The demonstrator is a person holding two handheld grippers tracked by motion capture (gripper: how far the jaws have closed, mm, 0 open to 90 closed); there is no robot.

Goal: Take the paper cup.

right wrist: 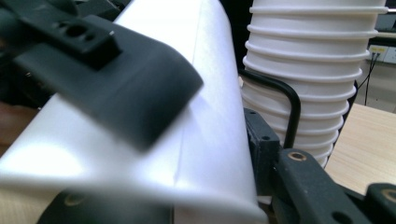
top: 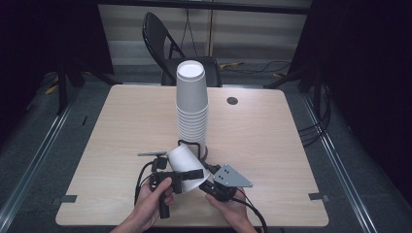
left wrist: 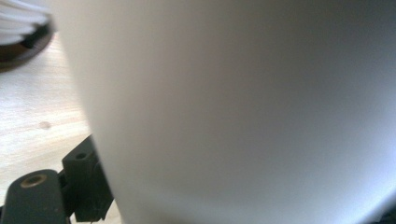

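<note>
- Big wooden table [top: 121,145] spreads across the high view, with a black folding chair [top: 160,39] tucked at its far edge.
- Centre stage: a tall stack of white paper cups [top: 192,104], upside down, standing upright on the table. The right gripper view catches its ribbed rims [right wrist: 303,70] right behind the action.
- Just in front of the stack, a single white cup [top: 187,167] lies tilted over, held up off the table at the near edge.
- Left gripper [top: 182,174] is clamped across that cup, one black jaw lying over its wall; its own view is blanketed by the cup's side [left wrist: 243,112].
- Right gripper [top: 214,182] sits tight against the cup's mouth end; its jaws flank the cup [right wrist: 205,140], but whether they actually pinch it I cannot tell.
</note>
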